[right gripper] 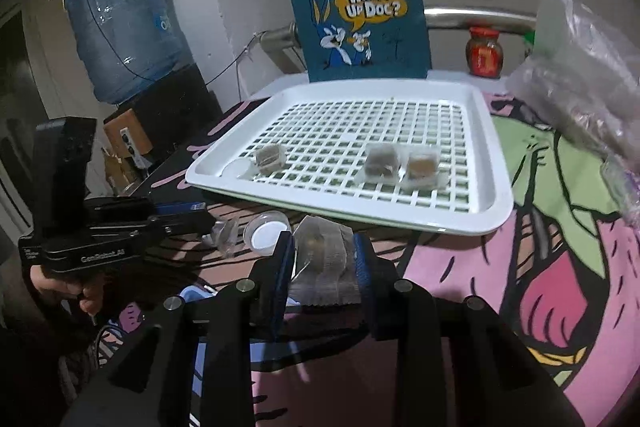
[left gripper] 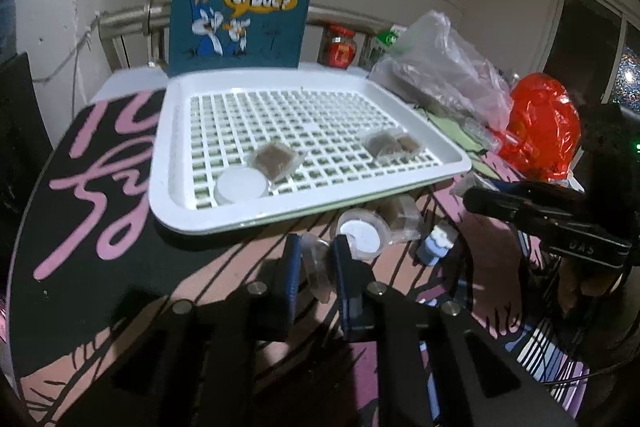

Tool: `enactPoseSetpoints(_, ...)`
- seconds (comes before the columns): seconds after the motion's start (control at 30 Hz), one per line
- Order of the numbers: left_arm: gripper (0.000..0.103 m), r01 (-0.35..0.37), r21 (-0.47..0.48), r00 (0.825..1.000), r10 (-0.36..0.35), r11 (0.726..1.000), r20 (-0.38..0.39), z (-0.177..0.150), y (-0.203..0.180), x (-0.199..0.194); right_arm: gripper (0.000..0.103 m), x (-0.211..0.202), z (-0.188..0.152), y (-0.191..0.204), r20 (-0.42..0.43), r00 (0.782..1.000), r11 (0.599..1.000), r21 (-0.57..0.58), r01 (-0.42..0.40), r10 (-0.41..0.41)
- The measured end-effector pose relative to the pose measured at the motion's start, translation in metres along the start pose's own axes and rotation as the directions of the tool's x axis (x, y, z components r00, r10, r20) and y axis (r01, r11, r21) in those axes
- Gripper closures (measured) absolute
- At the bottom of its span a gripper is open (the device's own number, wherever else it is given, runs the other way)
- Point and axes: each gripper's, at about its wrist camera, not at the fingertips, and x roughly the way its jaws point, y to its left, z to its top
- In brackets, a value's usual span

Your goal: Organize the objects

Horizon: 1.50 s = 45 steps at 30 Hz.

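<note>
A dim room, a table under a pink-and-black printed cloth [right gripper: 460,267], a blue tote [right gripper: 356,15] standing at the far edge.

The task's things are small clear packets with brown contents, plus shallow white-lidded tubs. Two packets are in hand. The left gripper [left gripper: 316,267] is clenched on one packet [left gripper: 316,271], seized edge-on; its long axis runs along the fingers, toward 12 o'clock and the tray. The right gripper [right gripper: 324,259] is clamped on a wider packet [right gripper: 324,259], held flat-faced to the camera, its long axis upright between the pads, top edge pointing to 12 o'clock.

Outward from there: on the cloth just short of the tray lie a tub [left gripper: 362,233], another packet [left gripper: 400,215] at its 2 o'clock, and a small blue-and-white item [left gripper: 436,243] at its 3 o'clock that I cannot identify.

The white slatted tray [right gripper: 492,187] already holds four pieces: a tub [left gripper: 240,185] near its front left corner, a packet [left gripper: 274,161] touching it at 1 o'clock, and two packets [right gripper: 400,165] side by side toward the front right.

By my reckoning the sorting is about half done: four pieces placed, two gripped and apparently bound for the tray, and at least two or three still on the cloth. Clear and red bags [left gripper: 540,123] sit at the tray's 3 o'clock.
</note>
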Motion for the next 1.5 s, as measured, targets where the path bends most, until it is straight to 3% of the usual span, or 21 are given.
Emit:
enactPoseSetpoints(0.5,0.087,0.017,0.026,0.995,-0.020,1.000,0.098,0.002,-0.005,-0.016,0.074,-0.008,-0.002,0.010,0.076,0.993,0.992,-0.079,0.097,-0.091)
enactPoseSetpoints(0.93,0.087,0.011,0.048,0.992,-0.017,0.999,0.123,0.000,-0.009,-0.020,0.074,-0.017,-0.003,0.009,0.130,0.988,0.992,-0.080,0.098,-0.087)
enactPoseSetpoints(1.5,0.087,0.012,0.055,0.992,-0.019,0.998,0.124,0.000,-0.010,-0.020,0.074,-0.019,-0.004,0.011,0.140,0.986,0.992,-0.084,0.099,-0.086)
